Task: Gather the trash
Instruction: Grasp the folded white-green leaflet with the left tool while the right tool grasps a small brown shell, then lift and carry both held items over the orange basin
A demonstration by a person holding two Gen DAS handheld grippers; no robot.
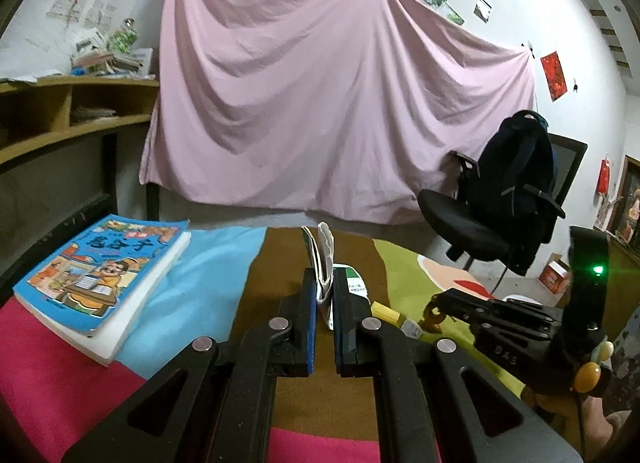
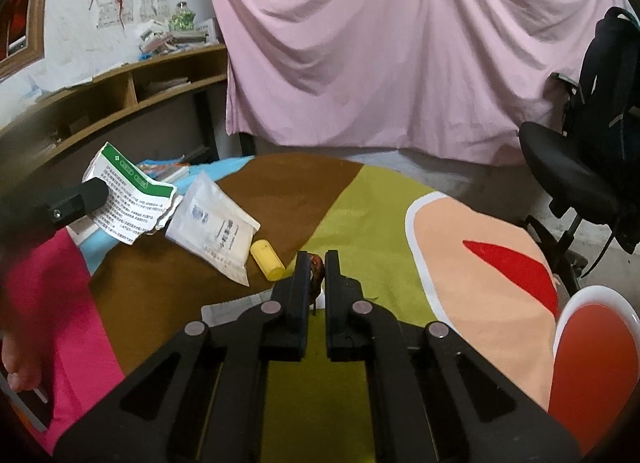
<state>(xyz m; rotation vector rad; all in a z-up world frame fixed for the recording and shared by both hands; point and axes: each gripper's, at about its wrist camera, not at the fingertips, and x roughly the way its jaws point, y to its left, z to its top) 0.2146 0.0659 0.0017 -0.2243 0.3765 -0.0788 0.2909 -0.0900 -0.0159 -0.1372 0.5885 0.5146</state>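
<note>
The left tool (image 1: pixel 323 287) was closed on a torn green-and-white paper wrapper (image 2: pixel 130 199), held above the colourful mat (image 2: pixel 360 207). The right tool (image 2: pixel 316 267) pinched a small reddish-brown scrap (image 2: pixel 317 265), beside the yellow cylinder (image 2: pixel 267 259).

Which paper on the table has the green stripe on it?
The crumpled leaflet pinched in the left gripper, lifted off the cloth. The other one, the white packet beside the yellow tube, lies flat and has no green.
</note>
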